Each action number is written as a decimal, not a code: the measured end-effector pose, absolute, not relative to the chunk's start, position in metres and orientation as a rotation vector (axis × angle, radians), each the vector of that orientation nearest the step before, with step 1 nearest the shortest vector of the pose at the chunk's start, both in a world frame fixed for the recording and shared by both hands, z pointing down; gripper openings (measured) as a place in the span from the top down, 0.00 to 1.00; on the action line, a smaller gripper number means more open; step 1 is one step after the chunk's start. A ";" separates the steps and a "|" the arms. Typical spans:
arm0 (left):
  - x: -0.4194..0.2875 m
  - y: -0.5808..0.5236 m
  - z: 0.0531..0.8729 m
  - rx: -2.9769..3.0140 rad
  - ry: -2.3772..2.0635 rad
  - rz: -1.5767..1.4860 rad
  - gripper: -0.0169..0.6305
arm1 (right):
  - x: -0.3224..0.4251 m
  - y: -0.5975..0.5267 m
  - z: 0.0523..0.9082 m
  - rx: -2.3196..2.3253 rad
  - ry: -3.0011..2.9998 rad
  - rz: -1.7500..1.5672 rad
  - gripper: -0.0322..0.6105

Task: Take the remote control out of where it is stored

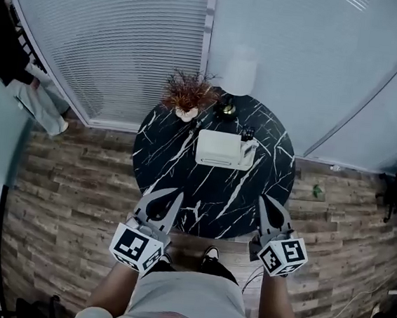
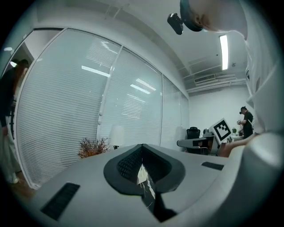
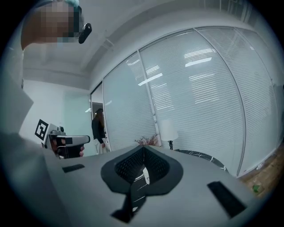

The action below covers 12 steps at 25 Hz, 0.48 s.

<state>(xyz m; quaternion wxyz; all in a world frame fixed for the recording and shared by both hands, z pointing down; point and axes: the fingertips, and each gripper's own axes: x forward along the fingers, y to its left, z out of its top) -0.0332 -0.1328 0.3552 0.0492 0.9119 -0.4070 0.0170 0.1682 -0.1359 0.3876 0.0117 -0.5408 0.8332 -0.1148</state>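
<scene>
Far to the left, a person (image 1: 23, 80) stands on the wood floor (image 1: 62, 183) by the glass wall (image 1: 127, 34).

The left gripper (image 1: 169, 200) is over the near edge of the round black table (image 1: 183, 174). Its jaws are closed. The tips meet and nothing is between them. Only a thin strip of the table shows through the gap lower down.

At the back of the table is a small dry plant (image 1: 188, 94) in a white pot. Just to the right of it is a lamp (image 1: 240, 73) with a white shade.

In the middle of the table lies a flat white box (image 1: 218, 148). A small white holder (image 1: 250, 152) sits at the right side of the box, touching it. A dark thing stands up in this holder, and it looks like the remote (image 1: 248, 133). It is too small to make out well. Both grippers are well apart from it.

The right gripper (image 1: 267, 203) is over the near right edge of the table. Its jaws are closed too, and they hold nothing.

Between the two grippers, near the bottom, you can see the legs and one shoe (image 1: 210, 253) of the person who holds them.

On the floor to the right of the table lies a small green thing (image 1: 317, 191).
</scene>
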 end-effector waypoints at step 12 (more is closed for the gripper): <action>-0.004 -0.153 0.369 2.719 -1.290 0.099 0.96 | 0.204 -0.187 0.416 -1.698 2.725 -0.322 0.87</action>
